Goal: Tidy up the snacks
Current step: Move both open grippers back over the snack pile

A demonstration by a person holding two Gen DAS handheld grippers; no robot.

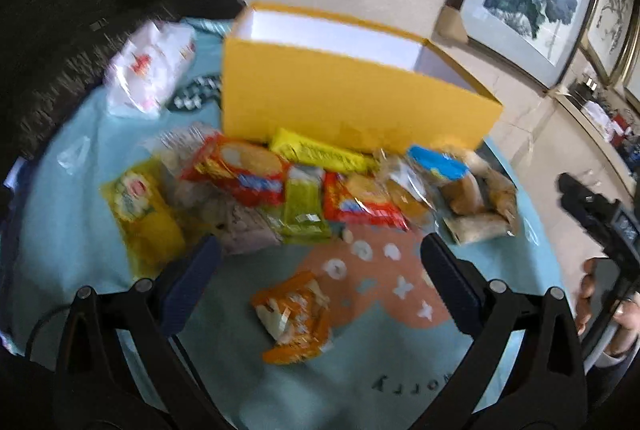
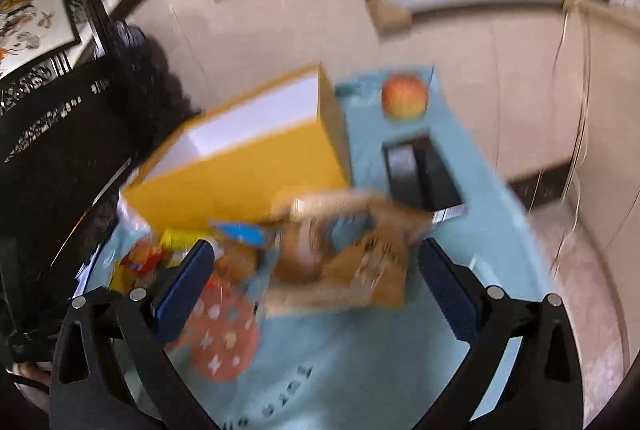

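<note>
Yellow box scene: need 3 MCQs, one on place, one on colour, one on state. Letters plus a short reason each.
1. Where does the orange snack packet lie?
A. inside the yellow box
B. alone on the tablecloth, nearer the left gripper than the snack pile
C. on top of the apple

2. What colour is the inside of the yellow box?
A. white
B. black
C. red

3. How do the left gripper jaws stand?
A. shut on a packet
B. shut on nothing
C. open, holding nothing

Answers:
1 B, it sits apart from the row of packets by the box.
2 A, the inner walls show white above the yellow front.
3 C, both fingers are spread wide with only cloth and the packet below between them.
</note>
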